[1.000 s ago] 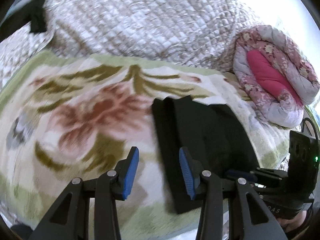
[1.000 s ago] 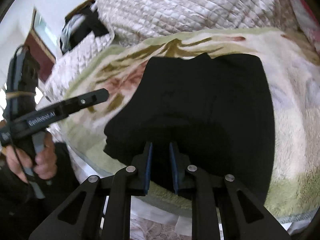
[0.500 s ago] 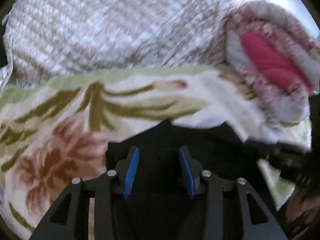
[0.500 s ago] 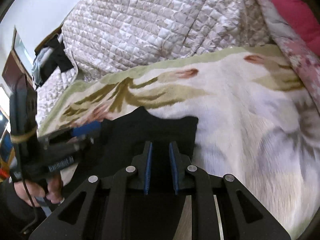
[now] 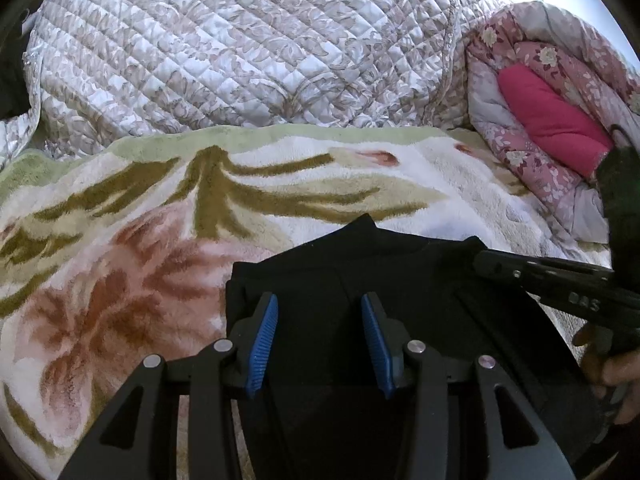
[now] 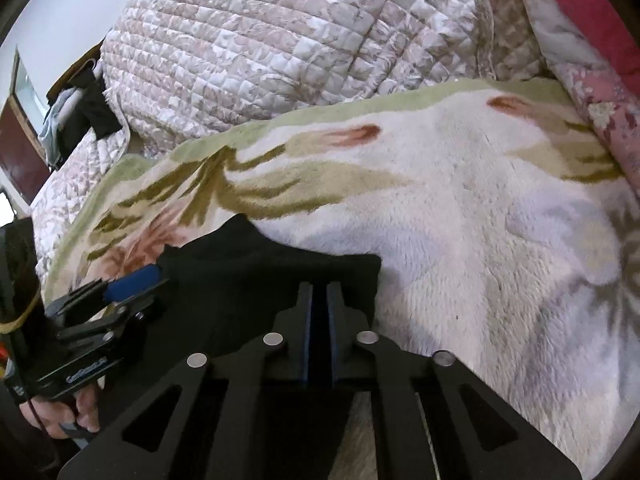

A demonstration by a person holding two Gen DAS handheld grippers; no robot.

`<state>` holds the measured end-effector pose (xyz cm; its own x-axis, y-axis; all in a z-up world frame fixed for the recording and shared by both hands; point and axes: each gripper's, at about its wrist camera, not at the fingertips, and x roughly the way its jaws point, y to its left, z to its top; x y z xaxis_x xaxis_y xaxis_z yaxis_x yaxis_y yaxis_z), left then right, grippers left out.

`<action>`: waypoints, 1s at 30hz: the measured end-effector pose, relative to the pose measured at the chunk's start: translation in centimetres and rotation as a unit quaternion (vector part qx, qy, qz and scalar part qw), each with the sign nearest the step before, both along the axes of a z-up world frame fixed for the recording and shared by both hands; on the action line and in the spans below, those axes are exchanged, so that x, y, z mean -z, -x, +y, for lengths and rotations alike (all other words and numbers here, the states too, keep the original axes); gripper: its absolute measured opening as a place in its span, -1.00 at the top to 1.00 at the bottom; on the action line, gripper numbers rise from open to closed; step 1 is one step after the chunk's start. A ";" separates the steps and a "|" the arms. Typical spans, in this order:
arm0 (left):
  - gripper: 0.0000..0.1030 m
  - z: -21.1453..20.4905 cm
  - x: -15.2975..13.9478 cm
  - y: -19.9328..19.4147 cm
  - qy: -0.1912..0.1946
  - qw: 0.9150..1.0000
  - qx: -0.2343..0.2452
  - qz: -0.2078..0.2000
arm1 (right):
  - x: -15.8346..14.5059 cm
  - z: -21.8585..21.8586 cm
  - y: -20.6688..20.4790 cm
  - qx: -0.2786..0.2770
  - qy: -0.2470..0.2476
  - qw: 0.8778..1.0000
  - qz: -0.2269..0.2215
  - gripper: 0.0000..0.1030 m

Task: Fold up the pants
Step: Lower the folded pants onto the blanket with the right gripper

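Note:
Black pants (image 5: 360, 252) lie folded on a floral plush blanket (image 5: 120, 280), near its front edge. My left gripper (image 5: 318, 300) hangs over their left part with blue pads apart. Its jaws are opening a little and grip nothing. In the right wrist view my right gripper (image 6: 319, 286) sits over the right corner of the pants (image 6: 260, 264). Its jaws are closing, almost together, with black cloth in the narrow gap. The left gripper (image 6: 132, 280) shows at the pants' left side, and the right gripper (image 5: 540, 276) crosses their right edge.
A quilted beige bedspread (image 5: 240, 48) is heaped behind the blanket. A pink floral quilt roll (image 5: 560, 92) with a magenta core lies at the back right. Dark clothes (image 6: 84, 108) are piled far left. A hand (image 6: 60, 412) holds the left gripper's handle.
Both grippers moved in over the near edge of the pants. The left one came from the blanket on the left. The right jaws narrowed.

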<state>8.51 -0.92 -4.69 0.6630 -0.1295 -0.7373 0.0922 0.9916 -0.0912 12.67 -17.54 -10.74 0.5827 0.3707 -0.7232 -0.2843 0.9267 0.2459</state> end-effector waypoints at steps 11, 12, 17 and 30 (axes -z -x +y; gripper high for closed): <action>0.10 0.6 -2.3 3.5 0.010 1.000 0.000 0.004 | -1.9 -0.6 7.6 0.006 0.002 1.000 -0.012 0.64; 0.10 0.8 -2.3 4.0 0.011 1.000 -0.001 0.005 | -1.8 -0.6 8.2 0.009 -0.003 1.000 -0.013 0.64; 0.10 1.1 -1.9 5.7 0.002 1.000 -0.004 0.020 | -0.2 0.3 10.0 -0.003 0.022 0.999 -0.028 0.58; 0.10 1.1 -2.4 7.8 0.013 0.999 0.004 0.034 | -1.3 -0.2 10.8 0.007 0.023 1.000 -0.015 0.57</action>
<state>0.70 0.18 -2.26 0.6101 -0.1534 -0.7773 0.0921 0.9882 -0.1227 1.91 -17.75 -9.48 0.6093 0.3292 -0.7214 -0.2787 0.9406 0.1939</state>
